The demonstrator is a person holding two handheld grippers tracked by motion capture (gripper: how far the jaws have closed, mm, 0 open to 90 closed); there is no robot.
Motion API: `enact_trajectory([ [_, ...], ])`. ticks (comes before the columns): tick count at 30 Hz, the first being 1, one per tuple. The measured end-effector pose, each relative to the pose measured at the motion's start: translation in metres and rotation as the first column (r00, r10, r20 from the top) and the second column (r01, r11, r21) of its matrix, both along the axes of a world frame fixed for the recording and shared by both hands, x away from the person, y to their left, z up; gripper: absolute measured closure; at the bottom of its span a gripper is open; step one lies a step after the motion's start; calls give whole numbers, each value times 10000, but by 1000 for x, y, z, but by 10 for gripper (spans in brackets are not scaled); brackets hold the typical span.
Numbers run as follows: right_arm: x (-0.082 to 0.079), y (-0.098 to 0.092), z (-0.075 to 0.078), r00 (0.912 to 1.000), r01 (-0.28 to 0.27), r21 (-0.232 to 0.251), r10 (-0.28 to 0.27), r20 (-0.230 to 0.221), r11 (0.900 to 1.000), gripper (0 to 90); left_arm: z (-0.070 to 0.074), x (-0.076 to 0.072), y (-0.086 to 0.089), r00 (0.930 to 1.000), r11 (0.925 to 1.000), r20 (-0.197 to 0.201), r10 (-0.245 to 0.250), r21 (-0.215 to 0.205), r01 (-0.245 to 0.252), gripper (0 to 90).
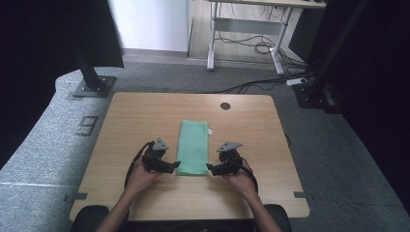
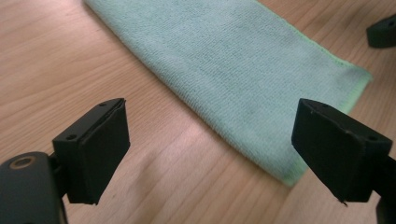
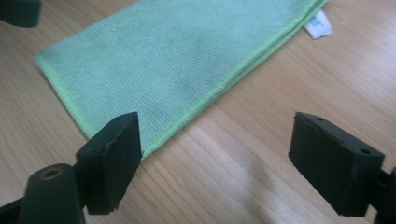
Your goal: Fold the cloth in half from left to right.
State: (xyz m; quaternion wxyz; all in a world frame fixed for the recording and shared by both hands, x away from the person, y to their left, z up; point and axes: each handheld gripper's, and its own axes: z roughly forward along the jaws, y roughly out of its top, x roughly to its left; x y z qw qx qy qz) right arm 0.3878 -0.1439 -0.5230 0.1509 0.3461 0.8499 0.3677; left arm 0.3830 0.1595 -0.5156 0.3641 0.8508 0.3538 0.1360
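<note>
A green cloth (image 1: 193,147), folded into a long strip, lies flat in the middle of the wooden table (image 1: 145,116). My left gripper (image 1: 177,166) hovers just off the cloth's near left corner, its jaws open and nothing between them. My right gripper (image 1: 210,167) stands open off the near right corner. In the left gripper view the cloth (image 2: 224,60) runs away ahead of my left gripper (image 2: 212,126). In the right gripper view the cloth (image 3: 163,51), with a white label (image 3: 317,23) at its far end, lies ahead of my right gripper (image 3: 217,135).
A round cable hole (image 1: 225,106) sits near the table's far edge. Beyond the table stand a white desk frame (image 1: 246,34), floor cables (image 1: 261,84) and black stands (image 1: 92,77) on grey carpet. Bare wood lies on both sides of the cloth.
</note>
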Motion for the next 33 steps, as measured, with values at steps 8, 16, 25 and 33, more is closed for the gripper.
enact_trajectory([
  [8,-4,-13,5,10000,80,-25,-80,29,10000,125,-1,-12,18,9996,9987,82,272,432,-275,31],
  [16,-10,-24,3,9994,342,-231,-341,27,9991,27,-8,-24,34,9989,9975,143,446,546,-453,0],
  [25,-14,-42,-8,9979,635,-407,-638,-55,9971,0,-23,-25,42,9985,9963,-104,531,677,-523,0],
  [33,-10,-50,-24,9953,924,-487,-936,-244,9945,0,-32,-22,44,9977,9952,-274,613,778,-590,0],
])
